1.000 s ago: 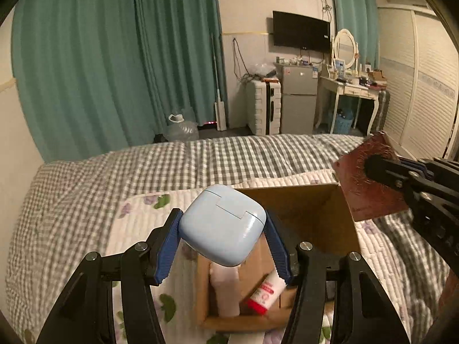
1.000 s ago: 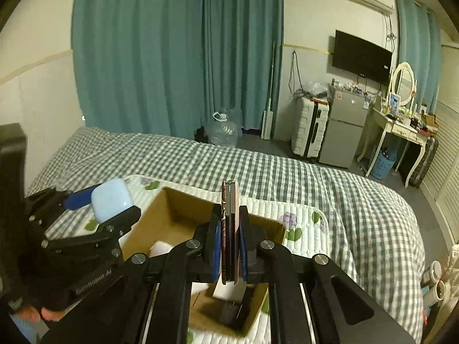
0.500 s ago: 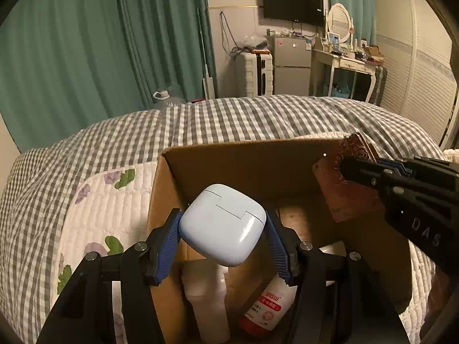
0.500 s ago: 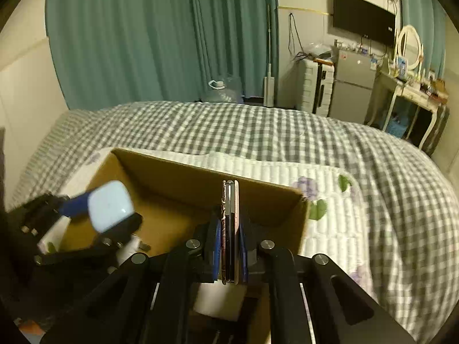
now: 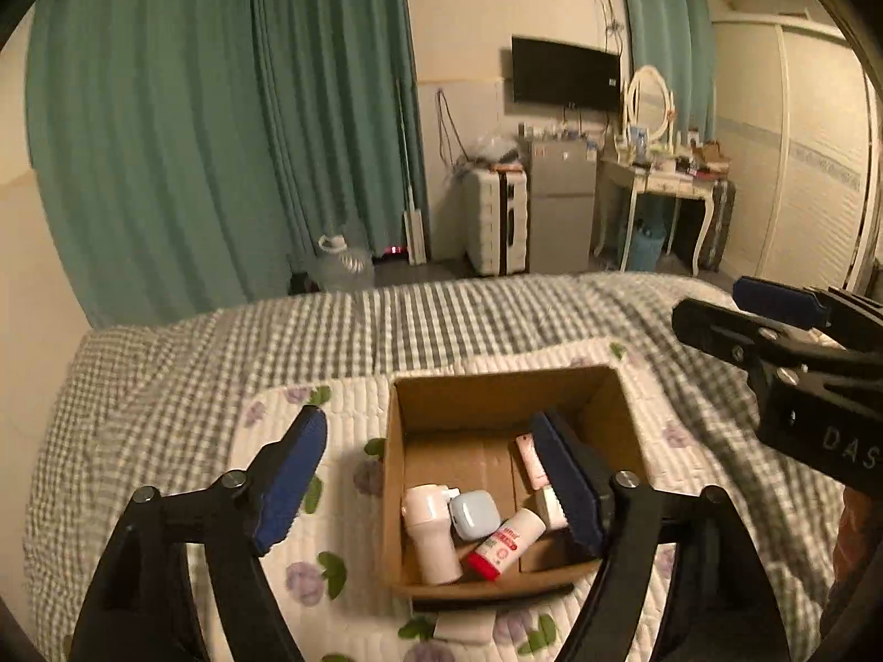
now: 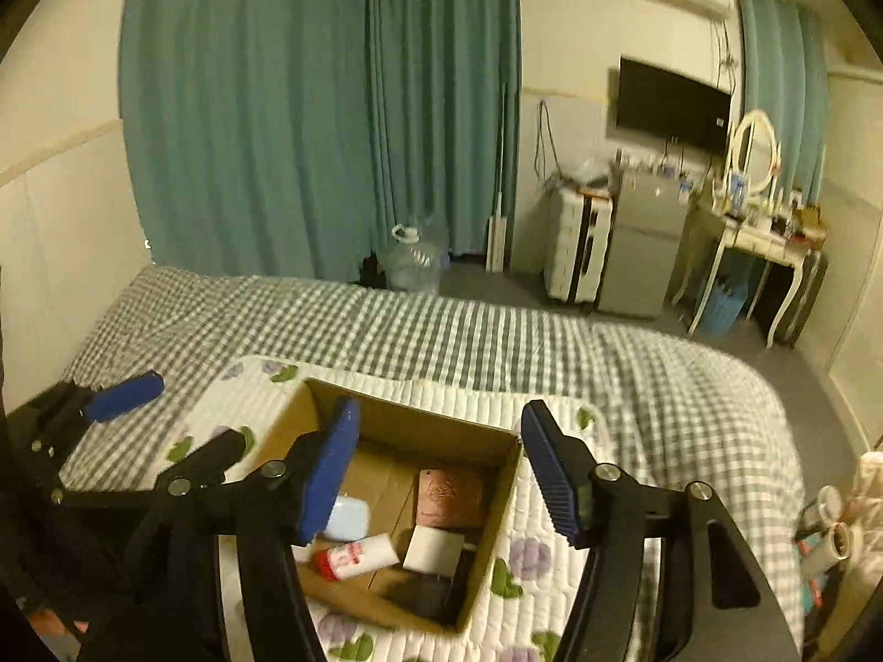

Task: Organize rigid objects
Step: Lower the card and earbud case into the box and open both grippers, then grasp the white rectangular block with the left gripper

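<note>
Both the left gripper [image 5: 441, 474] and right gripper [image 6: 441, 469] are held wide apart above the cardboard box [image 5: 491, 391], gripping nothing. The blue case [image 5: 473, 513] and brown case [image 6: 450, 496] are seen lying inside. "DAS" can be read on the right gripper.

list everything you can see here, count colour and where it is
cardboard box: 1, brown, open, on the floral quilt
earbud case: 1, pale blue, in the box
white bottle: 1, white, in the box beside the case
red-capped tube: 1, white and red, lying in the box
phone: 1, reddish-brown back, flat in the box
white block: 1, white, in the box near the phone
floral quilt: 1, white with purple flowers, on the bed
bed cover: 1, grey-white check
curtains: teal, back wall
TV: 1, black, on the wall
water jug: 1, clear, on the floor
left gripper: blue pads, open above the box
right gripper: blue pads, open above the box
</note>
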Demonstrator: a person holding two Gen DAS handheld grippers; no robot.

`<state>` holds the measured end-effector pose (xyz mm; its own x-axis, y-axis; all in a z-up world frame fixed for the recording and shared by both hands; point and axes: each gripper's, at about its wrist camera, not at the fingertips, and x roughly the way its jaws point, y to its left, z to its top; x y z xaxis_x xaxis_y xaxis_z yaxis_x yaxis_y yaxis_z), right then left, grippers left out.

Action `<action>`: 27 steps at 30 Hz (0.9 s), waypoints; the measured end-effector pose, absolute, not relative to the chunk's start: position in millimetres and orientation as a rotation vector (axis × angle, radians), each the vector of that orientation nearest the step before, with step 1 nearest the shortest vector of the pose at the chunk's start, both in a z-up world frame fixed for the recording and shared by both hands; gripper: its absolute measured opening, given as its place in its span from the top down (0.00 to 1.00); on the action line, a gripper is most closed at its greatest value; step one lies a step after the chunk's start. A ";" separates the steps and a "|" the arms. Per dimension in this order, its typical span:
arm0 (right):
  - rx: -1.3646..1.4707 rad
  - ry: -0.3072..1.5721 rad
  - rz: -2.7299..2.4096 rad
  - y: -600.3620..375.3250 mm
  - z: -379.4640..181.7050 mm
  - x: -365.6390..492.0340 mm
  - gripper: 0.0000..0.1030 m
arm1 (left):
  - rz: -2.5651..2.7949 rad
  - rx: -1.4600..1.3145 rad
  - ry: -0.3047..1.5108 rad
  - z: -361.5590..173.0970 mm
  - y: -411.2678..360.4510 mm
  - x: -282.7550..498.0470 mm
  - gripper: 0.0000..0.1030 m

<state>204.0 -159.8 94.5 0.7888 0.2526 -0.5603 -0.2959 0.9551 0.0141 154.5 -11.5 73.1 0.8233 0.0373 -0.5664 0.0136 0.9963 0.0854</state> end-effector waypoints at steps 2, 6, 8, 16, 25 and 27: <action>-0.080 0.576 0.295 -161.9 110.9 177.6 0.32 | 0.015 0.088 0.579 87.1 -10.8 133.8 0.19; -0.087 0.567 0.289 -164.9 129.3 129.7 0.24 | 0.013 0.068 0.564 103.3 -6.2 96.0 0.19; -0.085 0.568 0.288 -166.5 131.9 107.7 0.22 | 0.007 0.068 0.562 104.3 -4.9 79.2 0.19; -0.081 0.570 0.246 -176.0 116.1 65.2 0.18 | 0.004 0.066 0.601 76.8 6.6 57.7 0.19; -0.077 0.710 0.228 -166.7 -0.1 96.0 0.17 | 0.072 0.026 0.728 -19.7 16.7 85.4 0.18; -0.081 0.751 0.237 -164.2 -28.4 106.8 0.17 | 0.074 0.002 0.771 -45.1 20.8 94.0 0.19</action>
